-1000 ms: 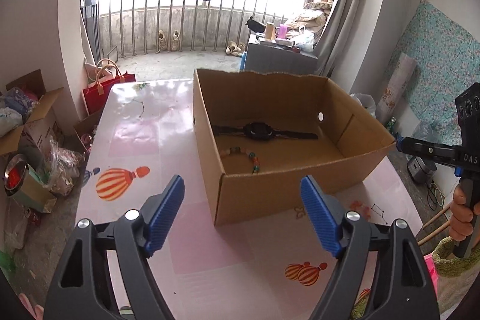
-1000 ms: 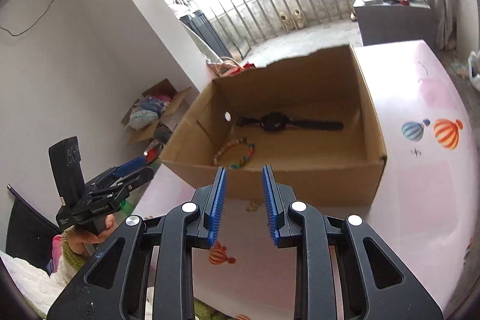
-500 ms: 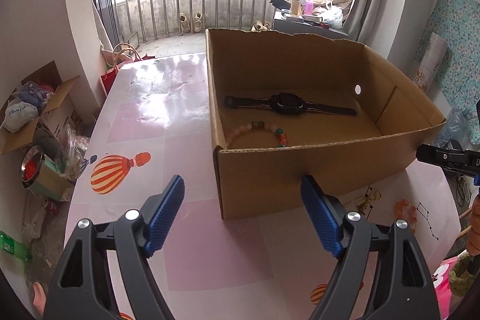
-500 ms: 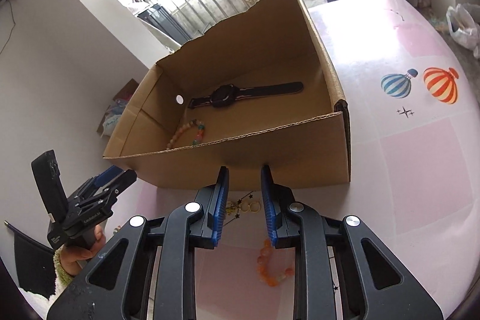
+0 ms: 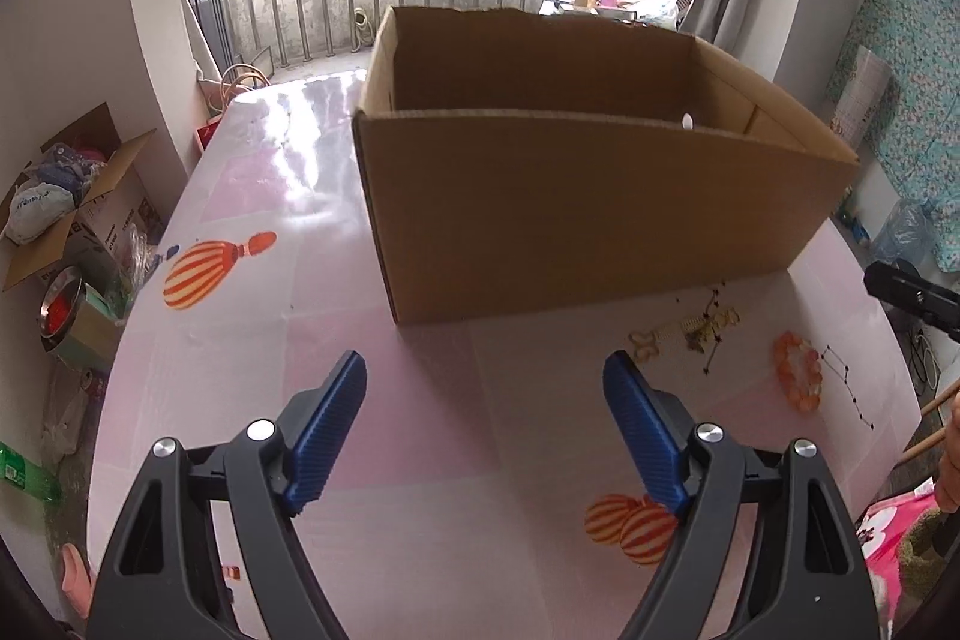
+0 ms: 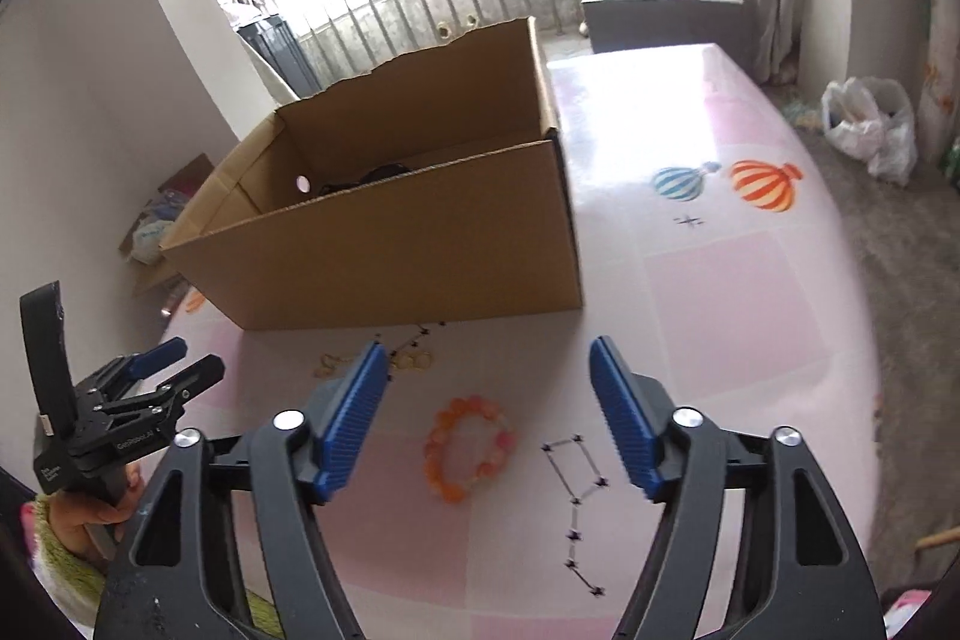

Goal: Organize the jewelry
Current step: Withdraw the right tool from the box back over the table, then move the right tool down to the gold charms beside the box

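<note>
Your right gripper hangs over the pink balloon-print table with its jaws swinging apart and nothing pressed between them; the orange bead bracelet lies flat on the cloth in the gap, touching neither pad. Your left gripper also stands wide and empty, over bare cloth in front of the cardboard box. Small gold-coloured pieces and a thin dark chain lie near the foot of the box, beyond the bracelet; what each piece is, the pictures do not settle. A dark item barely shows over the box's near wall in the right wrist view.

The risks from here are plain. The bracelet is a loose ring lying flat, so if you close the pads above it they will likely meet on air, and if you close on one side only, the beads may roll or the ring may swing and slip free over the box wall. Come down too steeply and the fingertips may drag the cloth. Reach too far and you may snag the chain and tow its neighbours along. The box wall stands tall; a low carry could knock it.
</note>
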Motion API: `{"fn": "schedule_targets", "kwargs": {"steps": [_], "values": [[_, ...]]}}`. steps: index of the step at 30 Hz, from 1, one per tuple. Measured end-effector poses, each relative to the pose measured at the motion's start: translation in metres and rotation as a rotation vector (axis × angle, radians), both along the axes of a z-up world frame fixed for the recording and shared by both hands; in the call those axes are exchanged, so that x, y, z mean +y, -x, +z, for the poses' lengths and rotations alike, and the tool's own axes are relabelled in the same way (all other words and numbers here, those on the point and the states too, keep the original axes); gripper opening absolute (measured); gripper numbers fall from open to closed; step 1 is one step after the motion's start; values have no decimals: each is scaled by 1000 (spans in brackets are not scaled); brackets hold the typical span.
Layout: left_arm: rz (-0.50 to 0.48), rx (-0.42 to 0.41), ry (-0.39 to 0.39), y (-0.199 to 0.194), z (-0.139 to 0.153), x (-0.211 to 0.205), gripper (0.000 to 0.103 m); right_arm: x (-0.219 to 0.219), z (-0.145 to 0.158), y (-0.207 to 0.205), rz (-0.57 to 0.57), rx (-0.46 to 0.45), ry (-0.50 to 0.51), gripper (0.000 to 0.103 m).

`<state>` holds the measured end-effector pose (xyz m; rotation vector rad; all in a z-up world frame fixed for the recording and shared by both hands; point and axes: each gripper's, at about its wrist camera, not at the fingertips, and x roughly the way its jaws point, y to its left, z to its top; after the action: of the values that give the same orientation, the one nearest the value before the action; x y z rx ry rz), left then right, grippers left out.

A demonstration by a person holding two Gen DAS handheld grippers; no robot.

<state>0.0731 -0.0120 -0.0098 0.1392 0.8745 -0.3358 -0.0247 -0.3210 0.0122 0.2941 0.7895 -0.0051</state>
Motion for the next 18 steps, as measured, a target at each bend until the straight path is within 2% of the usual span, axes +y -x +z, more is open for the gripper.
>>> {"fn": "schedule_targets", "kwargs": {"steps": [1,3,7,10,14,18], "values": [[-11,15,-8,3,-5,-3,80,2,2,8,-22,-1,55,85],[-26,27,-34,8,-15,-9,81,8,8,24,-60,-21,165,94],[-29,25,-78,14,-28,-15,83,17,12,48,-111,-49,317,95],[-31,41,-83,14,-37,-17,85,32,8,54,-61,-42,332,95],[-7,31,-70,14,-39,-13,97,55,-10,42,-6,14,346,95],[1,1,-61,18,-41,-13,98,74,-28,21,56,77,347,95]]}}
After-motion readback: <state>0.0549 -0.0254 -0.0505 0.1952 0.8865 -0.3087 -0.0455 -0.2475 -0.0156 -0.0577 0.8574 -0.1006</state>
